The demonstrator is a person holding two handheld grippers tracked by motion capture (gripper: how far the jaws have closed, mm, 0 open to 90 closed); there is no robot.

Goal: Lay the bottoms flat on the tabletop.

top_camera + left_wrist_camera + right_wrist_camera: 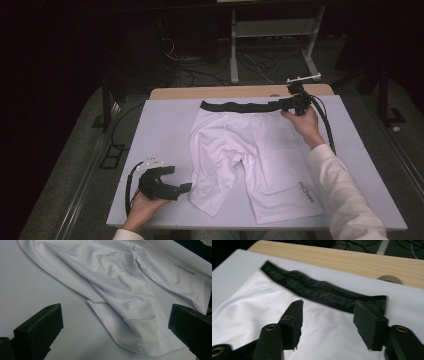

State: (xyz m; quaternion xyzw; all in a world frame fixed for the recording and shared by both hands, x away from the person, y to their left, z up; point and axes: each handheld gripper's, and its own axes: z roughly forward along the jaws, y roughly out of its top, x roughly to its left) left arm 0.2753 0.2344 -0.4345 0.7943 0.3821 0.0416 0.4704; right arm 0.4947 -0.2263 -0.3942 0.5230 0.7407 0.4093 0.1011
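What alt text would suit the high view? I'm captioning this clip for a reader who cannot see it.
White shorts with a black waistband lie flat on a pale table. The person's right claw stands open at the waistband's right end, and the left claw rests open beside the near left leg hem.

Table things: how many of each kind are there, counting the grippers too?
White shorts with a black waistband: 1
Grippers, left gripper and right gripper: 2
White mat: 1
Total: 4
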